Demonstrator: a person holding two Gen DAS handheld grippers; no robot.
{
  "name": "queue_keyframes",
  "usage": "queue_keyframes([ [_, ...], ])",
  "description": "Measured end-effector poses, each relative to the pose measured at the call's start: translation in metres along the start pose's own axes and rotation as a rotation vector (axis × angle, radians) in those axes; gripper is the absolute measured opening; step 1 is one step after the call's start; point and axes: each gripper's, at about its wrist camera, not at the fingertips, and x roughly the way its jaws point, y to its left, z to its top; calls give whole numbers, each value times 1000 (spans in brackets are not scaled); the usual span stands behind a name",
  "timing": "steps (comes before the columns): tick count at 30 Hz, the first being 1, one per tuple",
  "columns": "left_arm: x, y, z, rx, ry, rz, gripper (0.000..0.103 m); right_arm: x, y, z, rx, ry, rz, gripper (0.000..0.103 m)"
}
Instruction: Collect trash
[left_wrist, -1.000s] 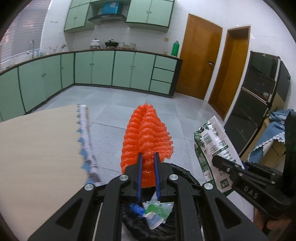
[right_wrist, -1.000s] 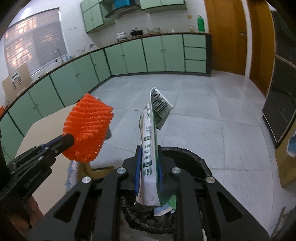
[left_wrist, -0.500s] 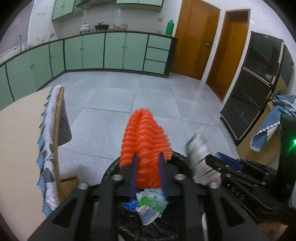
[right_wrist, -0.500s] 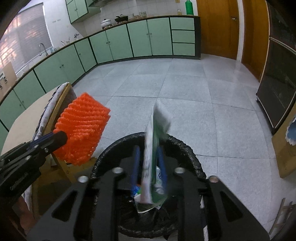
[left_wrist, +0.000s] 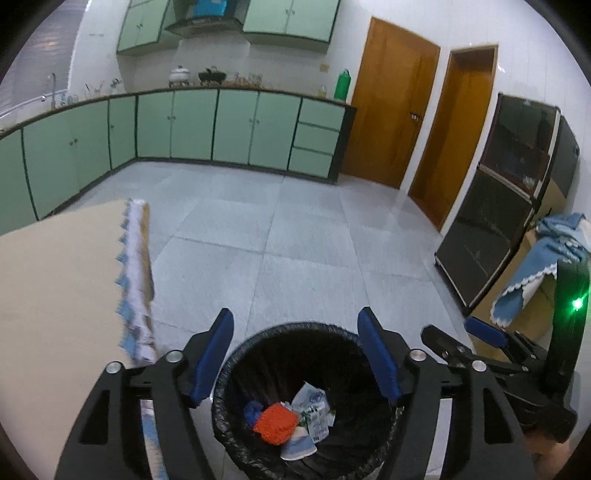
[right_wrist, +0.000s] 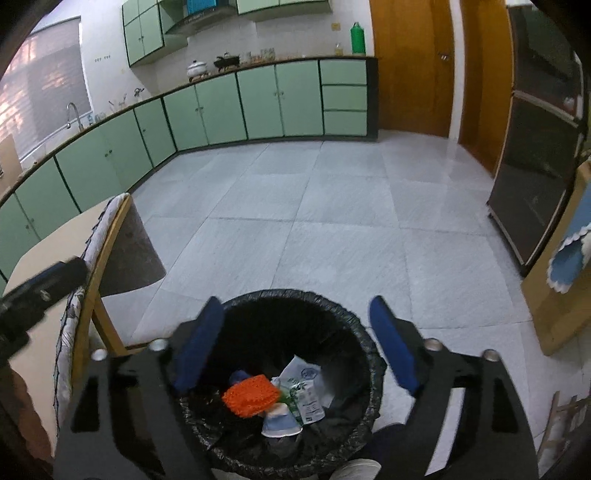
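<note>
Shoe (right_wrist: 360, 469) beside bin (right_wrist: 373, 373) shows only in right view.

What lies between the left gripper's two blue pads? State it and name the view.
In the left wrist view, the opening left gripper grips nothing; between its pads shows the trash bin below, holding the orange net.

- A bin (left_wrist: 236, 354) is lined with a glossy black bag.
- An orange ridged foam net (left_wrist: 275, 424) is seen inside it.
- A white and green printed packet (left_wrist: 317, 417) is seen beside the net.
- Blue pads on black gripper fingers (left_wrist: 212, 360) are shown.
- Pale green cabinets (left_wrist: 192, 129) are edged in dark trim.
- Light grey floor tiles (left_wrist: 306, 236) are shown.
- Orange-brown wooden doors (left_wrist: 384, 118) are shown.
</note>
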Motion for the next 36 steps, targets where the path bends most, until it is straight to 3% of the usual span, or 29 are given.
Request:
queue_keyframes([
  [5, -37, 9, 3, 8, -55, 24, 81, -33, 7, 1, -15, -39, 5, 96],
  [9, -69, 18, -1, -9, -85, 55, 90, -62, 15, 0, -13, -65, 32, 98],
  [14, -106, 18, -15, 14, -105, 92, 95, -104, 32, -9, -27, -86, 50, 98],
  [24, -176, 17, -39, 32, -123, 142, 97, -176, 50, -35, -67, -100, 54, 98],
  [36, -225, 19, -61, -3, -133, 185, 97, -230, 68, -53, -115, -141, 102, 98],
])
